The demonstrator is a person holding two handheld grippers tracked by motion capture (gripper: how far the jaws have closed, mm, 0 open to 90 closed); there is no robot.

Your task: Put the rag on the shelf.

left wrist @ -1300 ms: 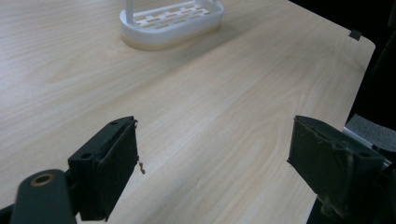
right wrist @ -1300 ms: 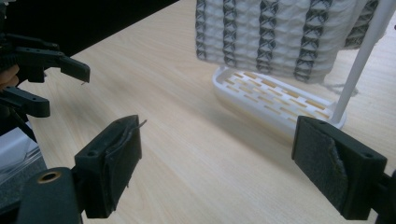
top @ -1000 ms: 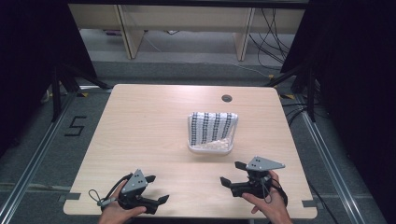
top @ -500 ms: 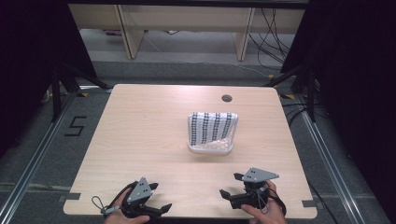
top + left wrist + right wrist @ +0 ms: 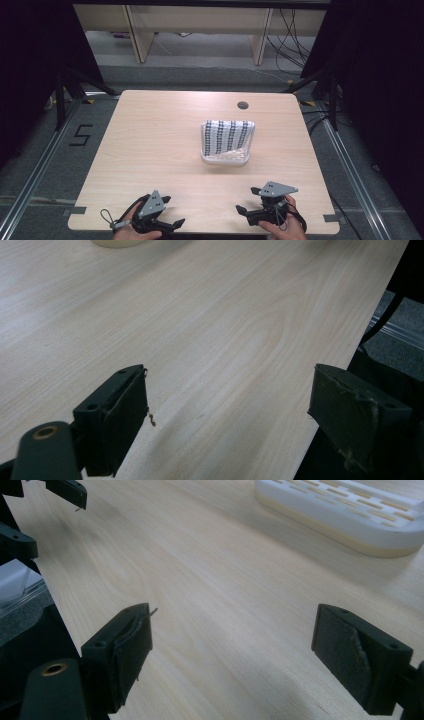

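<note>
Left gripper and right gripper sit low with fingers spread wide, seemingly gripping nothing.

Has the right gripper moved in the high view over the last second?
Yes. The right gripper has drawn back toward the near table edge, farther from the white slotted basket, which stayed put.

The counter looks like pale wood-grain laminate, smooth with a soft sheen. At its middle, the slotted basket looks like white matt plastic, with a black-and-white patterned cloth draped over it. Nearer the counter's front edge, each hand-held gripper has matt black jaws with scuffed, rough pads.
</note>
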